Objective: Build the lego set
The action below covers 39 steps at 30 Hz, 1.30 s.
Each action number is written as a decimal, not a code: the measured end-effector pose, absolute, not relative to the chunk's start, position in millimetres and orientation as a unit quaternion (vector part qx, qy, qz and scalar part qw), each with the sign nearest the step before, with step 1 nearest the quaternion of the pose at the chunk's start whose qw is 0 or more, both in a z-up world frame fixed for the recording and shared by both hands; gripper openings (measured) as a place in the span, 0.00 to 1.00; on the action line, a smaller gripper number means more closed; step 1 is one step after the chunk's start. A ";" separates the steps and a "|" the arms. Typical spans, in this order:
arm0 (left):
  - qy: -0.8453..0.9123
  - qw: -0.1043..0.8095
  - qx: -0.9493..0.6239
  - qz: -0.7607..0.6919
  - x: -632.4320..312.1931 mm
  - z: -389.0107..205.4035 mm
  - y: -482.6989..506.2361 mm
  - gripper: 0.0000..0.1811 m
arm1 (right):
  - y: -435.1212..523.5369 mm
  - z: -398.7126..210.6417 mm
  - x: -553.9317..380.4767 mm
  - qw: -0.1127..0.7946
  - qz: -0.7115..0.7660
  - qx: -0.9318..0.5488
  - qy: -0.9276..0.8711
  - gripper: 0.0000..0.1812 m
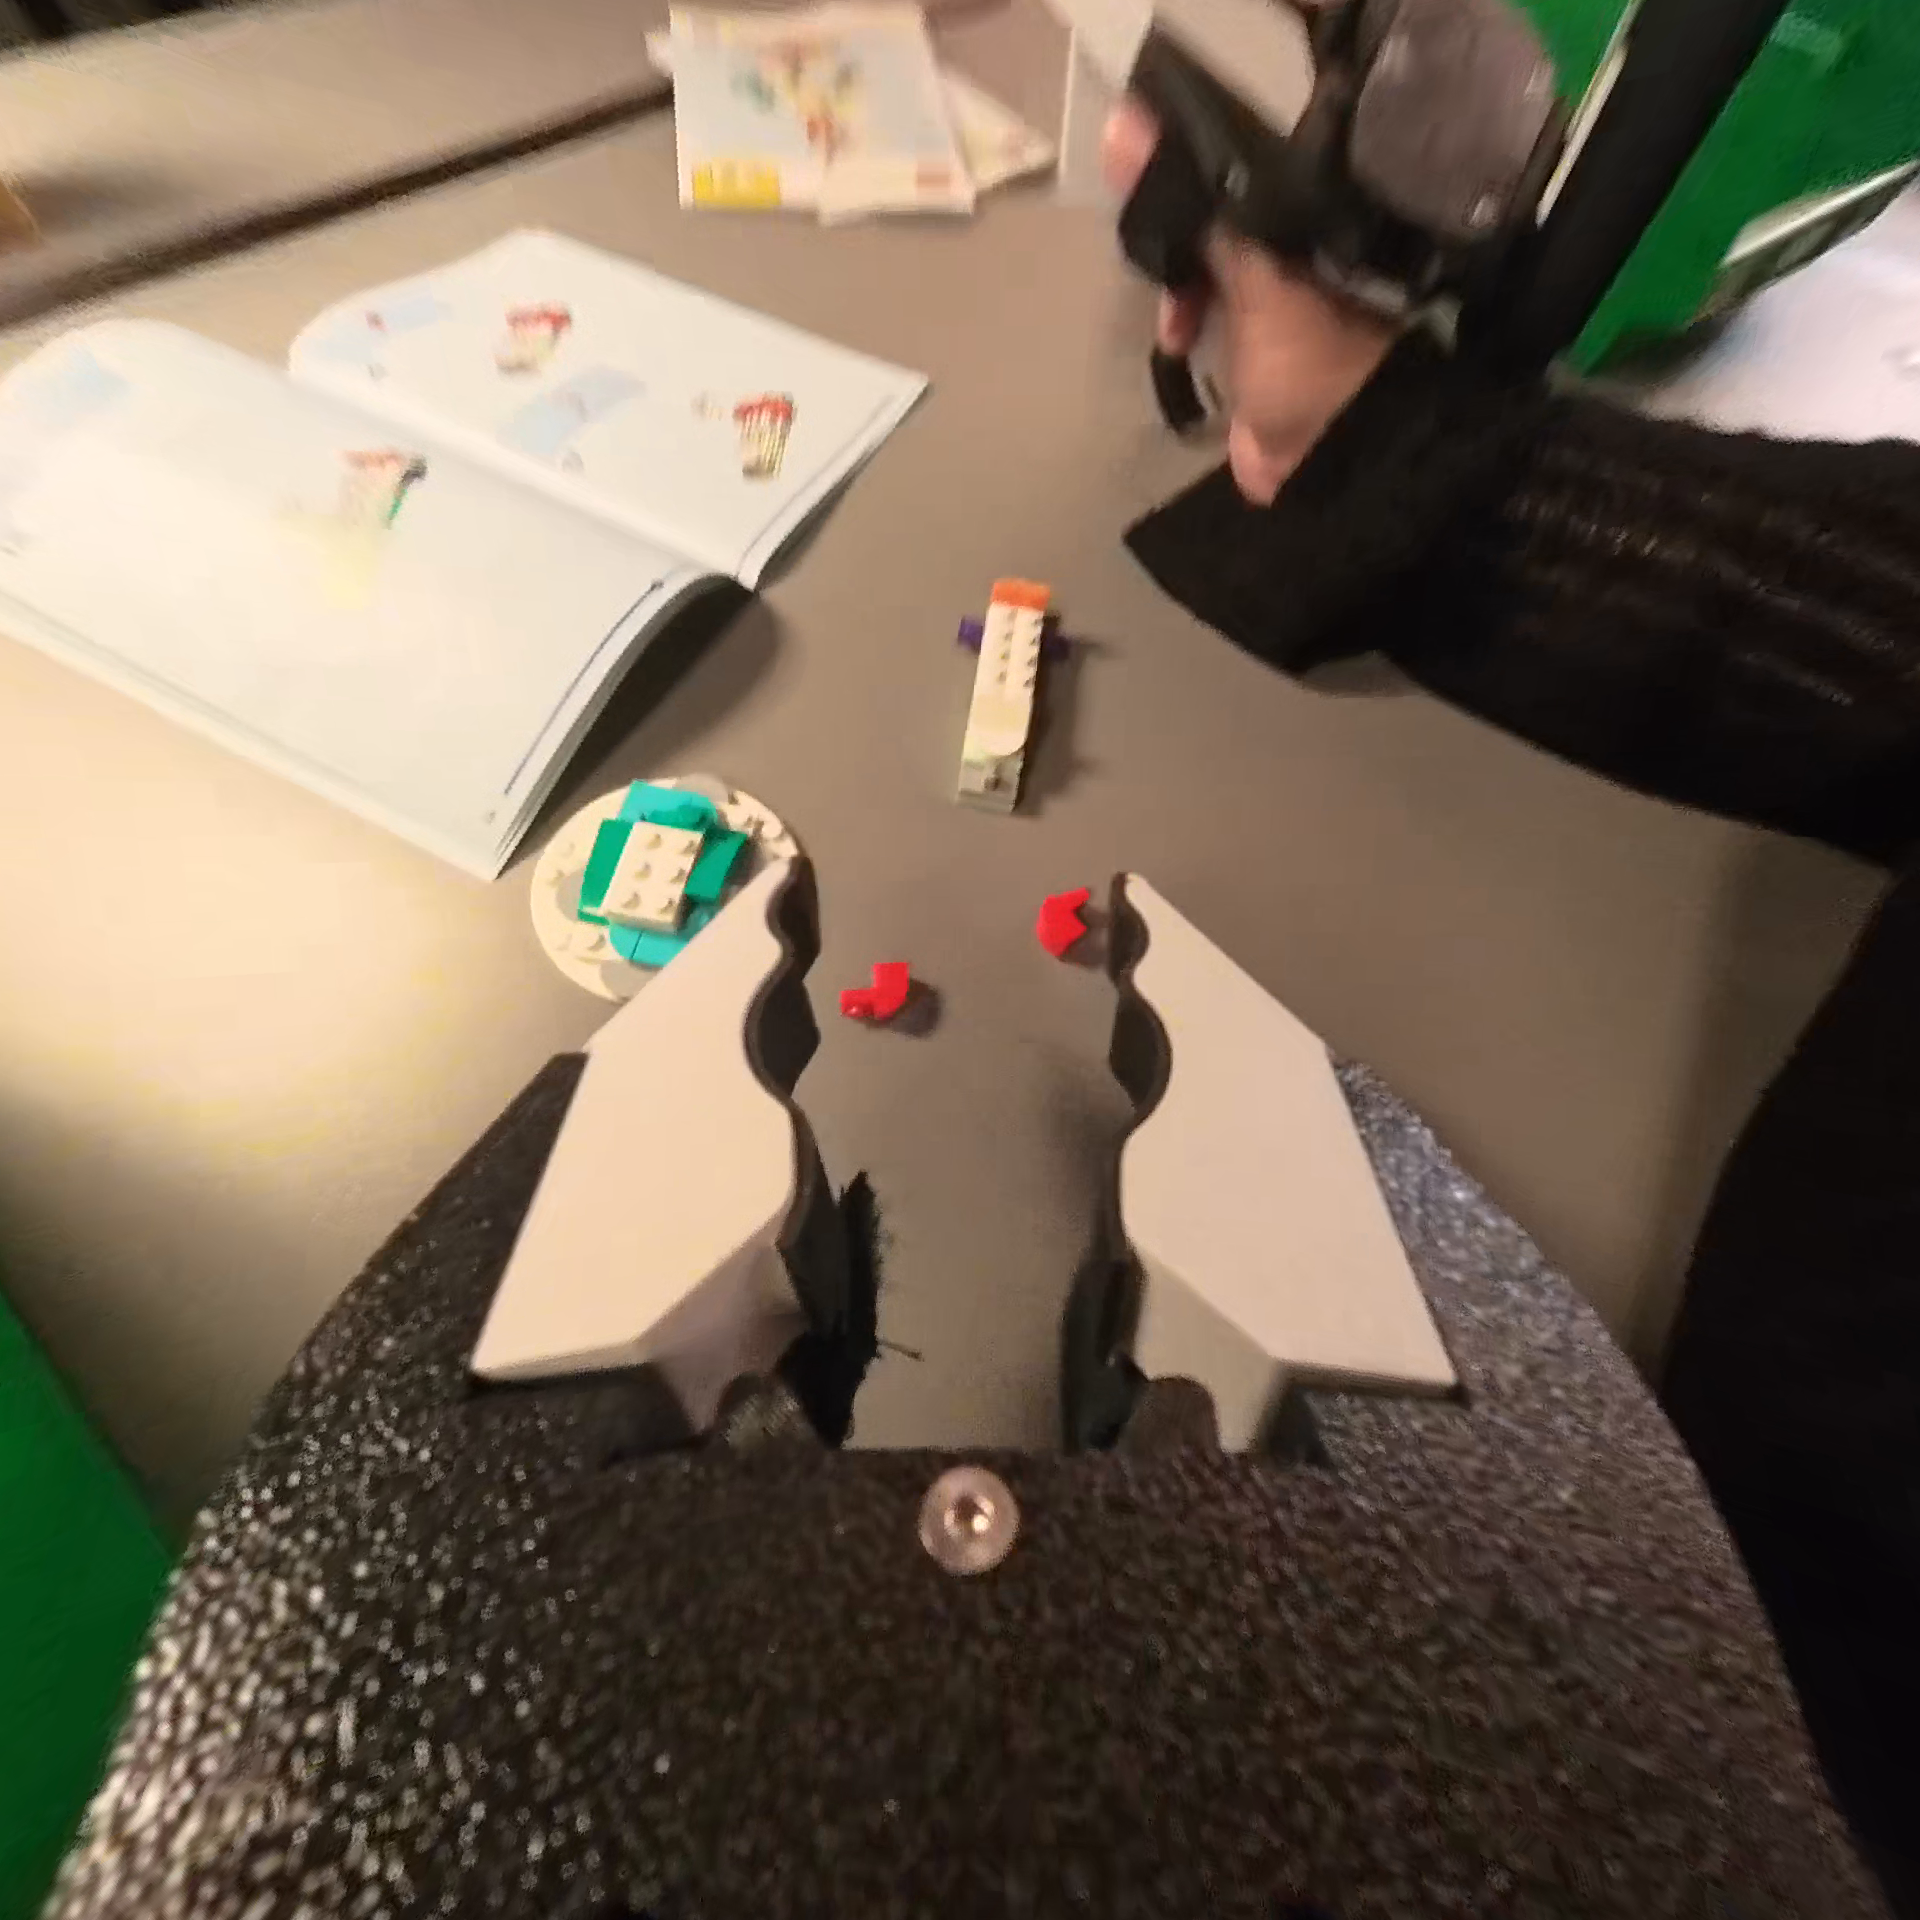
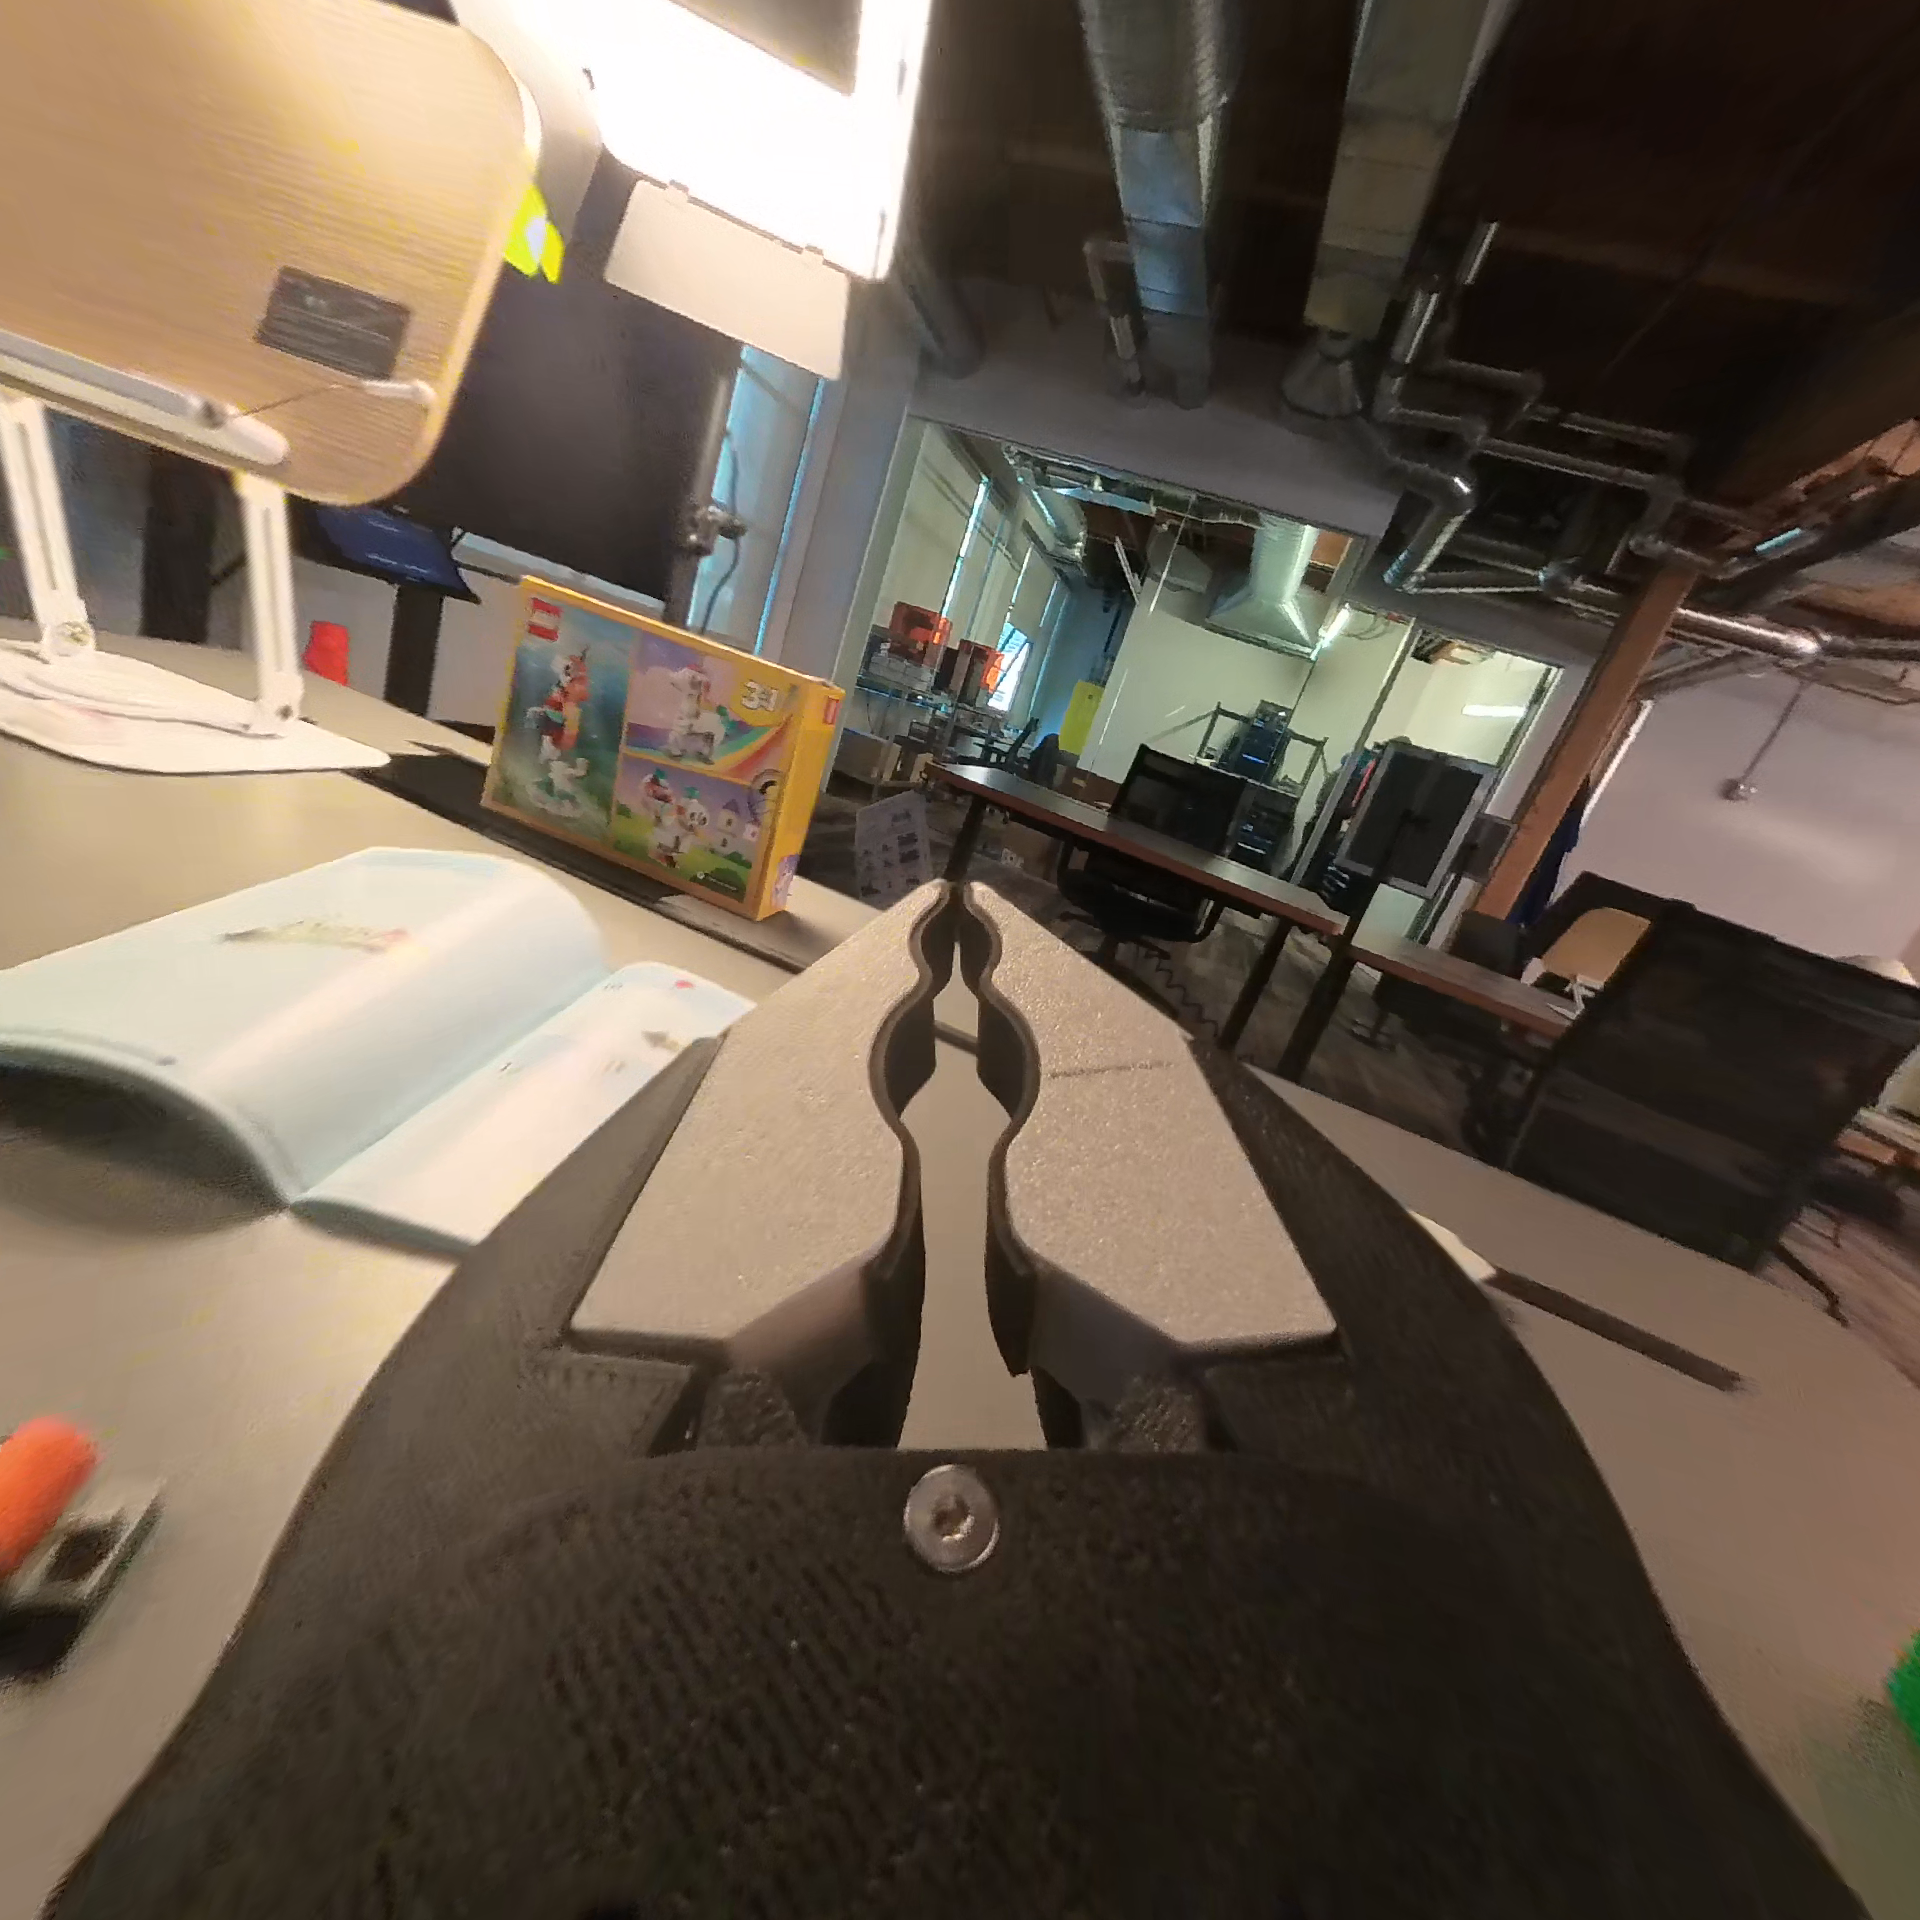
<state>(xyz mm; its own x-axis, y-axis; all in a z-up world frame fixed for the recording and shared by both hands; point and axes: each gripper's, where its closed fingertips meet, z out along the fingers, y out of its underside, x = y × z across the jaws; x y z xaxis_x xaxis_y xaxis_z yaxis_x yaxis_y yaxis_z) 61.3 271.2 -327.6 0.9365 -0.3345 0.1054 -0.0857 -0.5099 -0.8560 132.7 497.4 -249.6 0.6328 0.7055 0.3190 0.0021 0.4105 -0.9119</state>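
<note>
In the left wrist view the left gripper (image 1: 961, 914) fills the lower half of the frame, its two grey fingers spread wide over the grey table (image 1: 260, 987) with nothing between them. Two small red pieces lie on the table by the tips: one (image 1: 876, 989) sits in the gap nearer the left finger, the other (image 1: 1064, 918) lies just beside the right finger's tip. At centre left, just beside the left finger's tip, a round white plate (image 1: 582, 940) carries teal and green bricks with a white studded brick on top. Above the gap, near mid-frame, a long white brick assembly (image 1: 1000, 698) with an orange end and purple bits at its sides lies flat. An open instruction booklet (image 1: 395, 520) spreads across the upper left, and more booklets (image 1: 831, 114) lie blurred at the top. At upper right a person's hand (image 1: 1288, 364) in a dark sleeve holds the other tool, which is too blurred to read. In the right wrist view the right gripper (image 2: 957, 902) points level across the table, its tips nearly touching and holding nothing. The set's yellow box (image 2: 665, 743) stands upright at centre left, beyond the open booklet (image 2: 343, 1018) at left. A blurred orange piece (image 2: 42, 1486) shows at the lower left edge.
</note>
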 end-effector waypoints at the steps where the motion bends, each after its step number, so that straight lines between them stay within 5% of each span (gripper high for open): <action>1: 0.125 0.497 -0.848 -0.135 63.8 -324.0 268.3 0.29 | 491.0 -250.3 136.9 0.758 0.227 -0.488 -0.369 0.00; 7: 0.129 0.521 -0.827 -0.168 75.9 -319.1 237.9 0.25 | 431.0 -258.9 145.4 0.732 0.244 -0.442 -0.458 0.01; 13: 0.113 0.496 -0.839 -0.196 78.0 -333.1 220.6 0.23 | 301.7 -291.5 115.9 0.468 0.468 -0.406 -0.630 0.10; 16: 0.114 0.488 -0.840 -0.210 81.7 -337.6 219.8 0.22 | 282.7 -330.1 107.9 0.339 0.427 -0.452 -0.706 0.08; 21: 0.139 0.472 -0.847 -0.202 88.1 -343.8 220.6 0.21 | 274.3 -361.2 97.0 0.278 0.373 -0.461 -0.756 0.04; 28: 0.147 0.473 -0.840 -0.221 97.2 -340.1 225.1 0.21 | 276.9 -372.2 92.4 0.280 0.331 -0.445 -0.783 0.01; 39: 0.026 0.530 -0.772 -0.350 90.3 -295.3 266.3 0.13 | 265.1 -284.0 85.8 0.524 0.350 -0.272 -0.728 0.00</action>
<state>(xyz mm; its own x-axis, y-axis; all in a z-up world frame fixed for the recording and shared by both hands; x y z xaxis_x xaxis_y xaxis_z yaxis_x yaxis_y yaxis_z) 90.3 266.3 -295.3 0.7541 -0.4106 0.5125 0.3300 -0.4379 -0.8363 85.8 265.1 -284.0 -0.3033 0.7621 0.5721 0.0293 0.6075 -0.7938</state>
